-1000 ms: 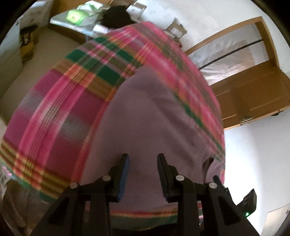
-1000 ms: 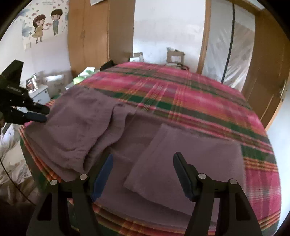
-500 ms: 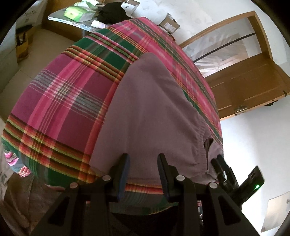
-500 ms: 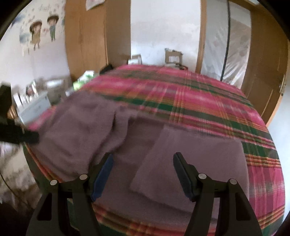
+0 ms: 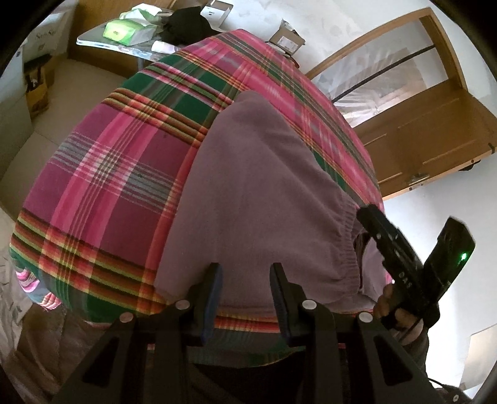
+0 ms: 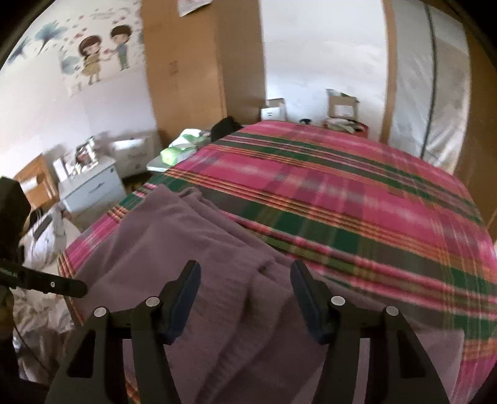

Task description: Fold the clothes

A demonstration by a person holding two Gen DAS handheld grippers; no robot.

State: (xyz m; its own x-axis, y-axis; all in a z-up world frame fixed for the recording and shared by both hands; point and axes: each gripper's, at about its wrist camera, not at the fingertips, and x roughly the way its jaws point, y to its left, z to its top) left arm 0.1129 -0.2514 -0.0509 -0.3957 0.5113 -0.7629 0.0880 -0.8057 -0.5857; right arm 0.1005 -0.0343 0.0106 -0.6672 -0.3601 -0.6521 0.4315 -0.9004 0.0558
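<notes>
A purple garment (image 5: 264, 186) lies on the plaid bedspread (image 5: 124, 155) near the bed's front edge, its elastic waistband toward the right. My left gripper (image 5: 245, 279) hovers open over the garment's near hem, with nothing pinched. My right gripper (image 5: 369, 214), held by a hand (image 5: 400, 317), reaches in beside the waistband. In the right wrist view, the right gripper (image 6: 245, 273) hangs above the rumpled purple garment (image 6: 186, 248). Its jaws are closing, and no cloth is between the pads. The left gripper (image 6: 79, 287) pokes in at the left edge.
The bedspread (image 6: 341, 186) stretches far back. A side table with a green tissue pack (image 5: 119, 29) and cardboard boxes (image 5: 287, 37) stand beyond the bed. A white nightstand (image 6: 90, 186), a wardrobe (image 6: 192, 77) and a wooden door (image 5: 435, 133) surround it.
The right gripper has swung left over the garment and its jaws have narrowed. It now shows larger beside the waistband in the left wrist view. The left gripper has barely shifted.
</notes>
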